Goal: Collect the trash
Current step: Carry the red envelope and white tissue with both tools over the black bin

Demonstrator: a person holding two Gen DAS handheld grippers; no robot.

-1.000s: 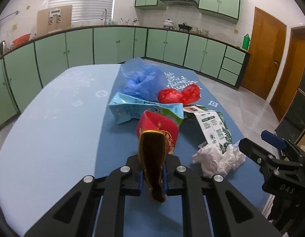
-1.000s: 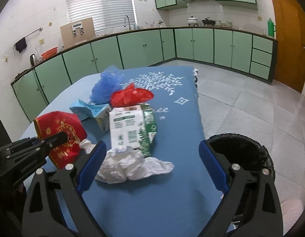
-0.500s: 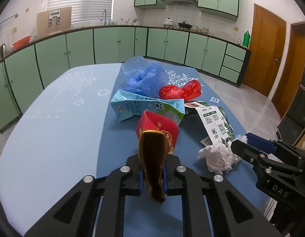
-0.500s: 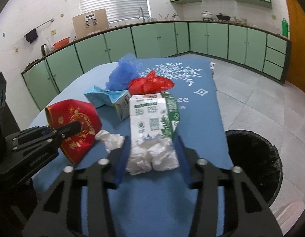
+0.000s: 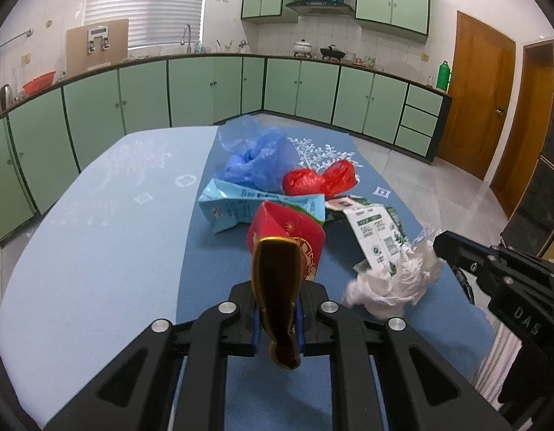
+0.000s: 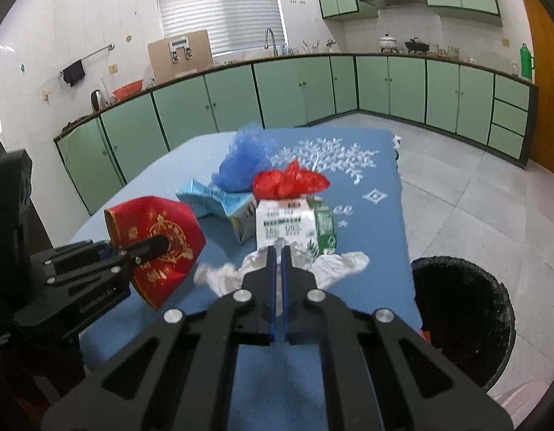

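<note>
Left tool (image 5: pixel 278 318): clamped on red-and-gold packet (image 5: pixel 277 287), whose lower end hid the pad faces. Right tool (image 6: pixel 277 256): closed to a sliver on crumpled white tissue (image 6: pixel 327 269), blurred, its pinched part hidden behind the tips. Just beyond right tool, on bench (image 6: pixel 381 222): green-and-white carton (image 6: pixel 295 224); further off, red bag (image 6: pixel 289 183). Bin (image 6: pixel 464 319): right of right tool, contents dark, unreadable.

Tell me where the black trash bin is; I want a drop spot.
In the right wrist view the black trash bin stands on the floor at lower right, beside the table edge.
</note>
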